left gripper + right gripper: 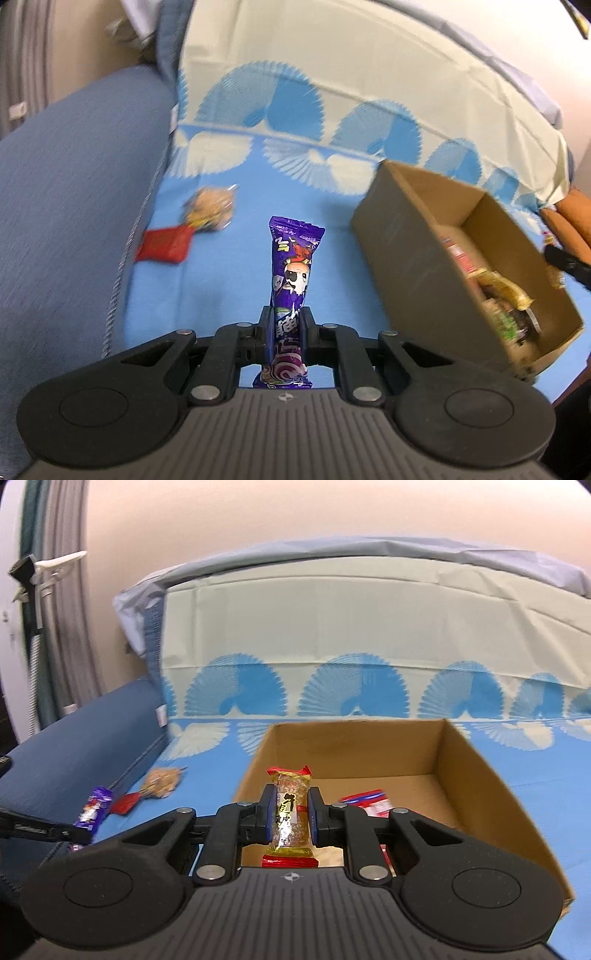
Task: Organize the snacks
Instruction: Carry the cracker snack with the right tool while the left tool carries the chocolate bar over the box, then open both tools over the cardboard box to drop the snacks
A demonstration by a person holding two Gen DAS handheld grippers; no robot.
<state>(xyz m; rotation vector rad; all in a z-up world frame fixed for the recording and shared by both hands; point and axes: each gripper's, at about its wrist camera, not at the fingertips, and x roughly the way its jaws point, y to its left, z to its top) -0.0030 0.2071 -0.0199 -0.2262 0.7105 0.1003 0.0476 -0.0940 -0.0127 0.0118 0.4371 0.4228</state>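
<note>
Left wrist: purple snack point(293, 280) between fingers point(266, 328).

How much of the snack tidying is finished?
Partly done: the cardboard box already holds some packets. In hand: the left gripper clamps a purple snack, the right gripper a peanut bar over the box. Left: a red packet and a brown snack on the blue cover.

A blue sofa point(74, 731) draped with a fan-patterned blue-and-cream cloth point(332, 694) stands against a pale wall point(258, 513).
</note>
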